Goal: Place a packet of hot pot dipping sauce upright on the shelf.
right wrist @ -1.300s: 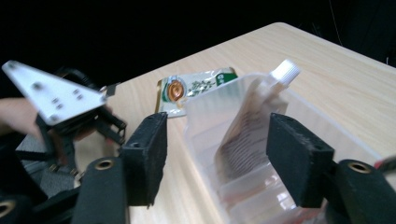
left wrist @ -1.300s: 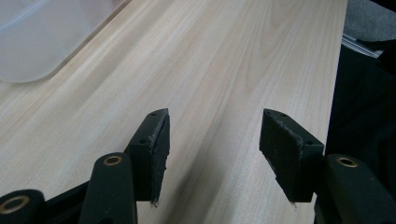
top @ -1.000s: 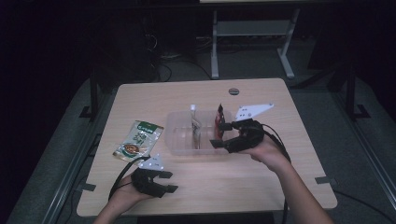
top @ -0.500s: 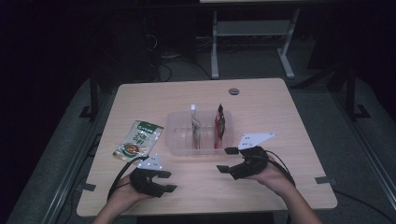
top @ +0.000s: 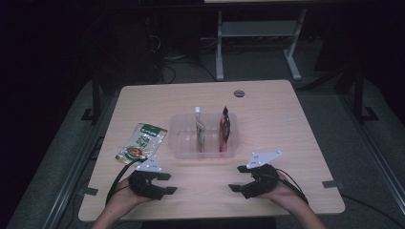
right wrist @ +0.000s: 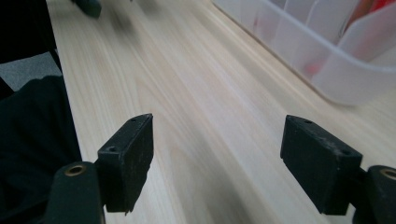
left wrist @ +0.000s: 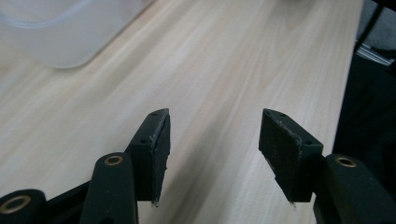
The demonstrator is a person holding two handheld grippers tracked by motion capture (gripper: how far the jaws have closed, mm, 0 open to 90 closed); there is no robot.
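A clear plastic bin (top: 184, 143) stands mid-table with dividers; a pale packet (top: 200, 130) and a red packet (top: 225, 126) stand upright in it. A green snack pouch (top: 141, 142) lies flat to the bin's left. My left gripper (top: 168, 182) rests near the table's front edge, open and empty; its own view shows both jaws apart (left wrist: 214, 140) over bare wood, with the bin's corner (left wrist: 56, 32) ahead at the upper left. My right gripper (top: 239, 184) rests near the front right, open and empty (right wrist: 217, 158), with the bin (right wrist: 327, 56) at its upper right.
The wooden table (top: 267, 119) has a round cable grommet (top: 239, 93) at the back. Its front edge lies just behind both hands. A metal desk frame (top: 258, 33) stands on the dark floor beyond the table.
My right gripper has drawn back from the bin's right side to the table's front edge and now rests low, open. The left gripper has stayed put.
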